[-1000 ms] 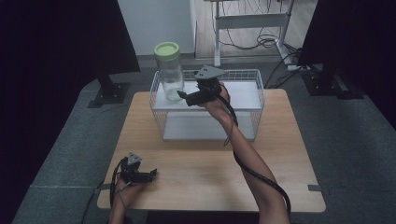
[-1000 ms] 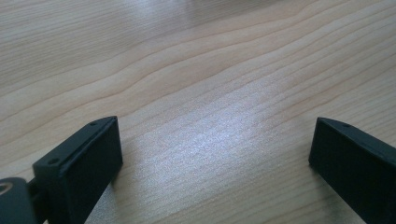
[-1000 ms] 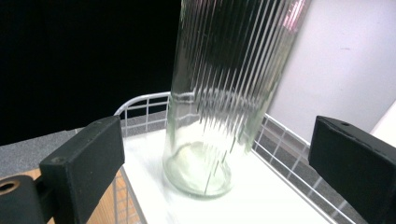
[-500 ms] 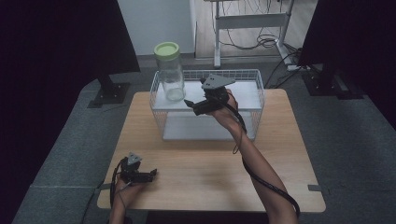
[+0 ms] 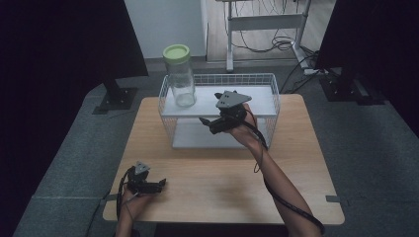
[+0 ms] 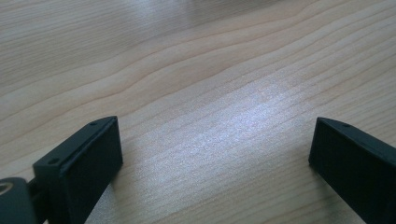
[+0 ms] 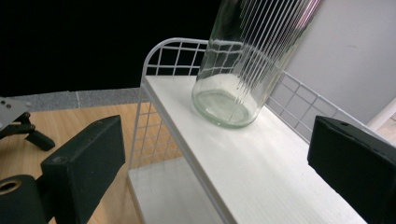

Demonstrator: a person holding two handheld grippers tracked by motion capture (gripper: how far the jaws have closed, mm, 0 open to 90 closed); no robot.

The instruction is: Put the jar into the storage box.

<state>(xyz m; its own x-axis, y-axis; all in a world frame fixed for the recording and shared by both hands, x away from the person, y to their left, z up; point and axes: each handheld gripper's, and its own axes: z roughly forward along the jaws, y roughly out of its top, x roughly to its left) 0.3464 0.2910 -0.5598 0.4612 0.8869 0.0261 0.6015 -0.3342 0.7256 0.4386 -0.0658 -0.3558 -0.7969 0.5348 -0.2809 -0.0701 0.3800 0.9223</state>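
Right gripper (image 5: 206,123): held up by the person's right hand (image 5: 240,129) over the front part of the wire rack; jaws wide apart, nothing btw them. Grey three-cornered plate on top of it. In the right gripper view both black jaws stand far apart at the bottom corners, and the jar is seen in the gap, farther off.

Left gripper (image 5: 159,184): low at the near left corner of the table, in the person's left hand (image 5: 129,193). Jaws spread, w/ only bare wood btw them in the left gripper view. It seems to rest on or just above the table top, I cannot tell which.

Glass jar (image 5: 180,77): clear, ribbed glass, pale green lid. Stands upright on the upper shelf, at the left end, near the back rim of the rack. Apart from the right gripper, not touched by it. In the right gripper view its round base (image 7: 225,106) sits flat on the white board; looks empty.

Upper shelf (image 7: 261,158): white board, across the top of the rack.

Wire rack (image 5: 271,97): white wire grid walls, a second white board lower inside. Stands on the far half of the table, approx. in the middle.

Table (image 5: 222,192): light wood, near half bare except for the left gripper.

Cable (image 5: 286,201): black, runs from the right gripper along the right forearm.

Around: grey floor, dark panels left and right, a metal stand w/ cables behind.
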